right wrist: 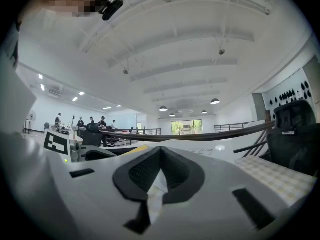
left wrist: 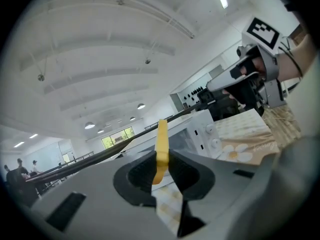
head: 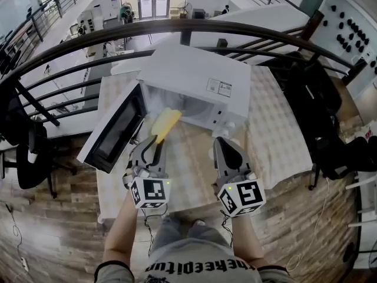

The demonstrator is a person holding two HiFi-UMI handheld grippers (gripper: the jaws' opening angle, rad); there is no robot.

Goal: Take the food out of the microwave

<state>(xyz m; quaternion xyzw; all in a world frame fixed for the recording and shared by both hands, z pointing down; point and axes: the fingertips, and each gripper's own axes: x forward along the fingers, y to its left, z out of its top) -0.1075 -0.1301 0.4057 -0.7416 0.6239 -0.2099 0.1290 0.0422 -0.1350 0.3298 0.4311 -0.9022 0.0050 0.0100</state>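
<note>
Food (head: pixel 165 124): yellow, thin, flat slab, slightly curved; edge-on in the left gripper view.
Place: just in front of the open microwave (head: pixel 203 78).
Left gripper (head: pixel 154 145): jaws clamped on its near end, the rest projecting past them.
Right gripper (head: pixel 222 144): jaws together, empty, apart from the food.

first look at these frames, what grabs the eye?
A strip of yellow food is clamped in the left gripper, just in front of the cavity of the white microwave on the cloth-covered table. The microwave's door hangs wide open to the left in the head view. The right gripper is beside it, jaws together and empty.
</note>
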